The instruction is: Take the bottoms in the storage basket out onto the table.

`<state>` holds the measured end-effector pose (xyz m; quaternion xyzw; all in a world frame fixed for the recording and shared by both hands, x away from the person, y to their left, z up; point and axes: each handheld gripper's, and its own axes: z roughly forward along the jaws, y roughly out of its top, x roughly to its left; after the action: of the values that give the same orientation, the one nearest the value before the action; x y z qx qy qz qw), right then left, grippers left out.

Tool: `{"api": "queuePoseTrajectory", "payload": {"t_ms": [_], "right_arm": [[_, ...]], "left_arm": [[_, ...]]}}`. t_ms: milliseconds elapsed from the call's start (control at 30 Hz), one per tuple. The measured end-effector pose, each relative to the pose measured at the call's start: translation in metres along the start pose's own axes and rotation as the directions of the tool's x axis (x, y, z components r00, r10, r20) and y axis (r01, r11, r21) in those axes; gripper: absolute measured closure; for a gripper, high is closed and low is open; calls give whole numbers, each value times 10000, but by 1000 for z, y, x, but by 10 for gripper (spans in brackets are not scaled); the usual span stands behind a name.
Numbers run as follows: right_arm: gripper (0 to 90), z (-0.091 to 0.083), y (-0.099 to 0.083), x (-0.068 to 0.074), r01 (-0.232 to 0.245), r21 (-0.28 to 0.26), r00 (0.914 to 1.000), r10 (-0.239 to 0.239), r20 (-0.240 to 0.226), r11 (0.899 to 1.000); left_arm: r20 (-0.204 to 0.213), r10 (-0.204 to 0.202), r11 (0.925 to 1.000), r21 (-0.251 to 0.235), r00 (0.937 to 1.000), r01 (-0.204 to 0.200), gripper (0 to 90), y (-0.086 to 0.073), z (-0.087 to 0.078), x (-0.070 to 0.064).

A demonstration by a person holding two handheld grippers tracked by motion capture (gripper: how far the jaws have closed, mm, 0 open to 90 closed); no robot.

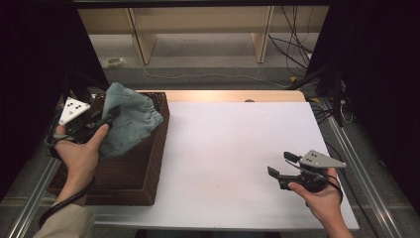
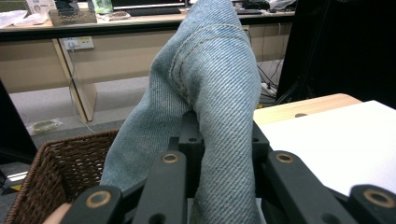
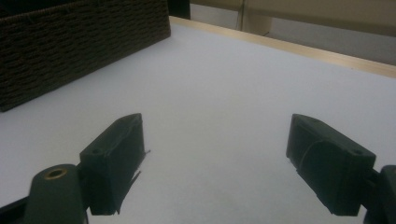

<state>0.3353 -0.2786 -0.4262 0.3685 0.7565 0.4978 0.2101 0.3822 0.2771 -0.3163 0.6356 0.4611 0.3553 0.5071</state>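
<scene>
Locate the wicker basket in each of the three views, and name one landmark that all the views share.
High view: wicker basket at the table's left edge, under the denim.
Left gripper view: its rim at lower left.
Right gripper view: its dark side wall at upper left.
Shared landmark: the white tabletop.

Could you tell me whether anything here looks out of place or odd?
Nothing looks damaged or spilled. The denim garment is bunched up above the wicker basket, clamped in the left gripper; the right gripper is open over the bare white table.
</scene>
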Motion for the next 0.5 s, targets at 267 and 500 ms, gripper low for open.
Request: {"api": "queuePoseTrajectory", "payload": {"t_ms": [267,500], "right_arm": [[203,0,0,0,-2,3,10000,2,-10,10000],[202,0,0,0,-11,9,10000,11,-8,10000]], "left_arm": [[66,86,10000,-14,9999,-86,758,1,0,-3],[137,44,10000,-35,9999,-43,758,1,0,-5]]}}
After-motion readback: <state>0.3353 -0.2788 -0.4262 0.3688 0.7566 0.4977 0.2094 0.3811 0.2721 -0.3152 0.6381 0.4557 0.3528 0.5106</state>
